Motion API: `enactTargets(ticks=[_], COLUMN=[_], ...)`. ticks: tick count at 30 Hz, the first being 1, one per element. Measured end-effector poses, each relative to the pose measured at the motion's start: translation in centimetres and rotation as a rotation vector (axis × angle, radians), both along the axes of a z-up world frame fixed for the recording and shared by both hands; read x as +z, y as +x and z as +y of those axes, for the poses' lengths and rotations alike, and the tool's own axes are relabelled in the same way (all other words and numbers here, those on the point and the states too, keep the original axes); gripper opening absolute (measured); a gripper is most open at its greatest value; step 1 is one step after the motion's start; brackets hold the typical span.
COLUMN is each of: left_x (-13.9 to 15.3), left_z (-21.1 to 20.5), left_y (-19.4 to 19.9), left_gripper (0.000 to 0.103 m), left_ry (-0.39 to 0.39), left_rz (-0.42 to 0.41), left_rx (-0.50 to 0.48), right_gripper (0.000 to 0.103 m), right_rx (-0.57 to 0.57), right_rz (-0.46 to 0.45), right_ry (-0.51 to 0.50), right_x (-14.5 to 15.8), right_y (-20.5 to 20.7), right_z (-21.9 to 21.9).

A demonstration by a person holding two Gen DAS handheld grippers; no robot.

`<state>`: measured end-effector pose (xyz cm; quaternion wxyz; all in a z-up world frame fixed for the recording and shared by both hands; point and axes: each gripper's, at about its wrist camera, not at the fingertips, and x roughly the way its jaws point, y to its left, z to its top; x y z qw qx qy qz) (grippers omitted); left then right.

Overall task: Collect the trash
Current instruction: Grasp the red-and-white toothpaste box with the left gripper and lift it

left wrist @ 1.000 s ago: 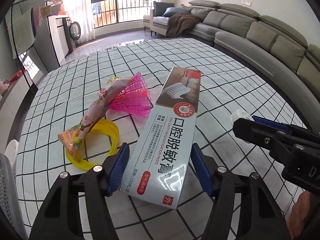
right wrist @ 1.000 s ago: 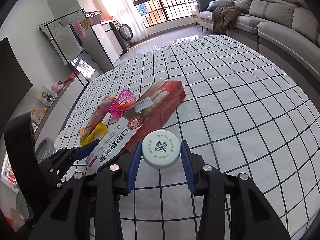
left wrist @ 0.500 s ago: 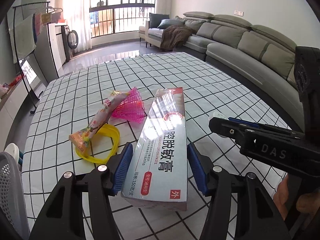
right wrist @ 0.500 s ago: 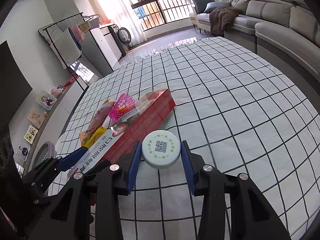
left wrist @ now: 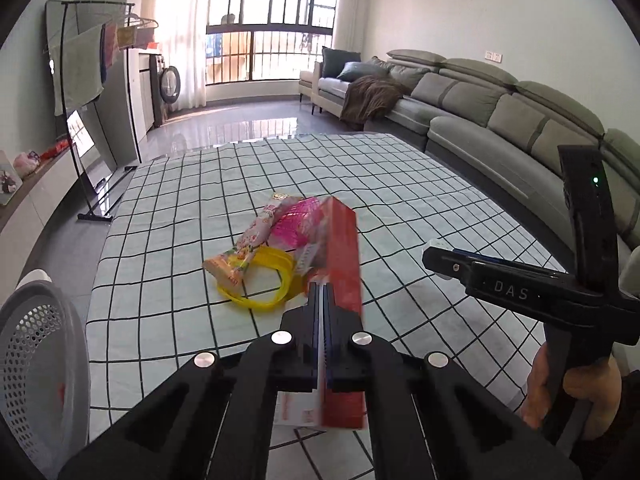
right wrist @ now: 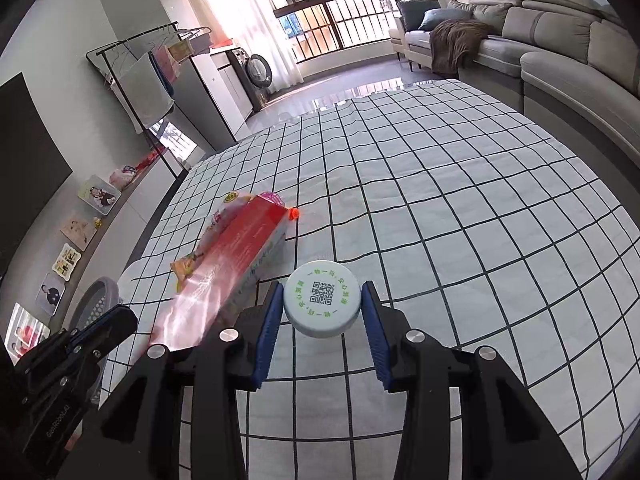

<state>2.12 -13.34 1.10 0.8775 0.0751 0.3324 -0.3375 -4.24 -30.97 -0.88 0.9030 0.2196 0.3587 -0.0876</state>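
My left gripper (left wrist: 322,300) has closed to a narrow gap, and the toothpaste box (left wrist: 342,272) lies tilted on its side next to the fingers, blurred; whether they pinch it I cannot tell. The box also shows in the right wrist view (right wrist: 236,256). My right gripper (right wrist: 320,308) is shut on a white round cap (right wrist: 322,298) with a green QR label, held above the checked tablecloth (right wrist: 460,220). A snack wrapper (left wrist: 244,246), a yellow ring (left wrist: 268,280) and a pink plastic piece (left wrist: 296,220) lie on the table beyond the box.
A grey perforated basket (left wrist: 36,356) stands at the left beside the table; it also shows in the right wrist view (right wrist: 94,300). A grey sofa (left wrist: 500,128) runs along the right. A clothes rack (left wrist: 92,92) stands at the far left.
The left jaws have closed from wide around the box to a narrow gap. The box has tipped from flat onto its side and lifted. The right gripper still holds the cap.
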Motion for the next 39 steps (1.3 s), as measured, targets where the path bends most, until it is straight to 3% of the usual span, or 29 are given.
enactTargets(ticks=[15,17,19,23,25,33,39], left_x=[-1.7,-1.8,-2.0,-2.4,-2.5,-3.0,-4.5], left_z=[2.6,2.3,1.9,1.2,0.7,-2.6,-5.0], left_y=[0.5,0.5,0.6,0.9,0.8,0.2,1.0], left_gripper=[0.004,0.012,0.030,0.054,0.071,0.090,0.091], left_ry=[0.047,0.054,0.053,0.045,0.045,0.053,0.112], left_rz=[0.049,0.051,0.066,0.085,0.084,0.101,0.148], left_rx=[0.041,0.042,0.044,0.047,0.048,0.028,0.073], right_gripper=[0.039,0.039,0.039,0.039,0.039,0.039,0.039], right_rx=[0.014,0.009,0.001,-0.023,-0.038,-0.092,-0.096], right_rz=[-0.004,-0.003,-0.004,-0.003,-0.005,-0.033,-0.034], right_ry=[-0.008,-0.008,-0.005,0.009,0.016,0.040,0.041], right_x=[0.3,0.2,0.2,0.0,-0.1,0.0,0.0], right_y=[0.6,0.4,0.2,-0.6,-1.0,-2.7,-2.9], right_z=[1.5,1.4,1.0,0.0,-0.6,-2.7,-3.3])
